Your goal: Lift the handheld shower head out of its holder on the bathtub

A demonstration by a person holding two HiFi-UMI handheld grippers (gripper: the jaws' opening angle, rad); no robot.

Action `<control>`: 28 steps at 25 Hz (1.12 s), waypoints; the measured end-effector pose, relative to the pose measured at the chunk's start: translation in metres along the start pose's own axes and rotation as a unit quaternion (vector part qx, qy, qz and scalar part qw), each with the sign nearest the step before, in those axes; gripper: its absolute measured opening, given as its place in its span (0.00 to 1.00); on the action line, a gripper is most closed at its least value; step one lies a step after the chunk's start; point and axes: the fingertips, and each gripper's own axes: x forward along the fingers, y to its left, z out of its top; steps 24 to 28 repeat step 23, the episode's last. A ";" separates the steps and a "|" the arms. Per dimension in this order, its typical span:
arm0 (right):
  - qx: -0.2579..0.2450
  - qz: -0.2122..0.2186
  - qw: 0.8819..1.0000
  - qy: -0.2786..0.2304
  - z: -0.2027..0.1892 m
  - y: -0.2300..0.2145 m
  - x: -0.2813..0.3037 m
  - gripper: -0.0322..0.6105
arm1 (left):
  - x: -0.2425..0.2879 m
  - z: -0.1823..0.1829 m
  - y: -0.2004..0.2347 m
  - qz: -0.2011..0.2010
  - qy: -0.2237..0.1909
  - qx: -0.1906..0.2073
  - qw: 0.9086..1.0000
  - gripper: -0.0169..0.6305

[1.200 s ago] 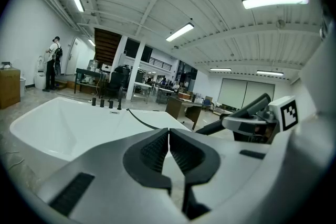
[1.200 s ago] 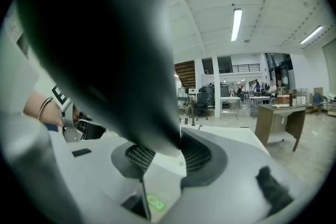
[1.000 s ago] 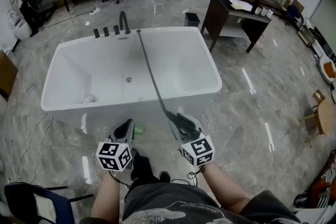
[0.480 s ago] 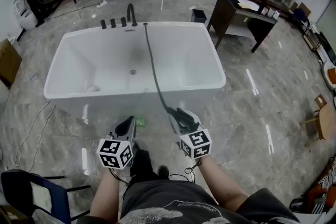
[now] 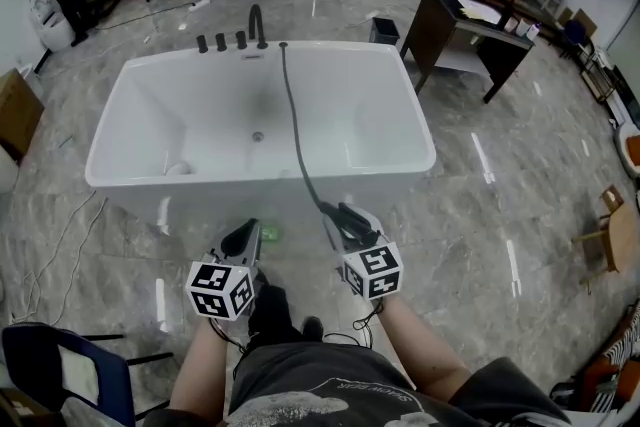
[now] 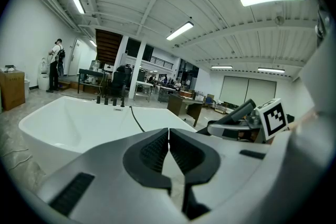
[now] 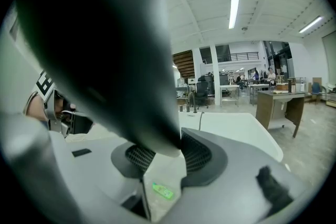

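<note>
A bathtub (image 5: 200,183) lies crosswise ahead of the person. Taps (image 5: 240,39) stand on its far rim. A hose (image 5: 293,125) runs from there over the near rim to the shower head (image 5: 338,213) between the right gripper (image 5: 352,223) jaws. The left gripper (image 5: 243,240) is beside it. A desk (image 5: 465,30) stands behind, right.

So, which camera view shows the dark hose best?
The head view: the hose runs whole there, from the far rim of the bathtub across to the shower head in the right gripper. Both gripper views show only a short piece.
</note>
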 end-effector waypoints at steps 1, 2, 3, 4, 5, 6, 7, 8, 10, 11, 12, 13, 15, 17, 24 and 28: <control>0.000 0.000 1.000 0.000 0.000 0.000 0.003 0.27 | 0.002 0.000 0.002 -0.002 0.000 0.001 1.000 0.05; 0.000 -0.001 1.000 -0.001 0.001 0.000 0.005 0.27 | 0.004 0.001 0.004 -0.004 0.000 0.003 1.000 0.05; 0.000 -0.001 1.000 -0.001 0.001 0.000 0.008 0.27 | 0.006 0.002 0.007 -0.007 0.001 0.005 1.000 0.05; -0.001 0.000 1.000 -0.001 0.003 0.000 0.010 0.27 | 0.008 0.003 0.009 -0.009 0.002 0.007 1.000 0.05; -0.002 0.000 1.000 -0.002 0.004 -0.001 0.013 0.27 | 0.011 0.004 0.013 -0.011 0.002 0.008 1.000 0.05; -0.002 -0.001 1.000 -0.002 0.006 -0.002 0.016 0.27 | 0.013 0.006 0.016 -0.012 0.003 0.009 1.000 0.05; -0.002 -0.003 1.000 -0.002 0.007 -0.004 0.019 0.27 | 0.016 0.008 0.019 -0.012 0.003 0.010 1.000 0.05; 0.000 -0.004 1.000 -0.002 0.009 -0.006 0.021 0.27 | 0.019 0.010 0.022 -0.012 0.003 0.010 1.000 0.05; 0.001 -0.005 1.000 -0.002 0.013 -0.009 0.026 0.27 | 0.023 0.016 0.027 -0.012 0.001 0.008 1.000 0.05; 0.000 -0.005 1.000 -0.003 0.015 -0.011 0.028 0.27 | 0.025 0.018 0.028 -0.012 0.001 0.008 1.000 0.05; 0.000 -0.005 1.000 -0.004 0.018 -0.012 0.030 0.27 | 0.027 0.021 0.029 -0.012 0.000 0.008 1.000 0.05; 0.000 -0.005 1.000 -0.005 0.020 -0.013 0.031 0.27 | 0.029 0.022 0.030 -0.014 0.001 0.009 1.000 0.05; 0.000 -0.004 1.000 -0.007 0.021 -0.013 0.035 0.27 | 0.031 0.023 0.030 -0.016 0.003 0.014 1.000 0.05; 0.000 -0.003 1.000 -0.007 0.021 -0.013 0.036 0.27 | 0.033 0.022 0.028 -0.018 0.004 0.015 1.000 0.05; 0.002 0.002 1.000 -0.006 0.018 -0.012 0.030 0.27 | 0.029 0.016 0.021 -0.016 0.007 0.015 1.000 0.05; 0.002 0.002 1.000 -0.006 0.018 -0.012 0.030 0.27 | 0.029 0.016 0.021 -0.016 0.007 0.015 1.000 0.05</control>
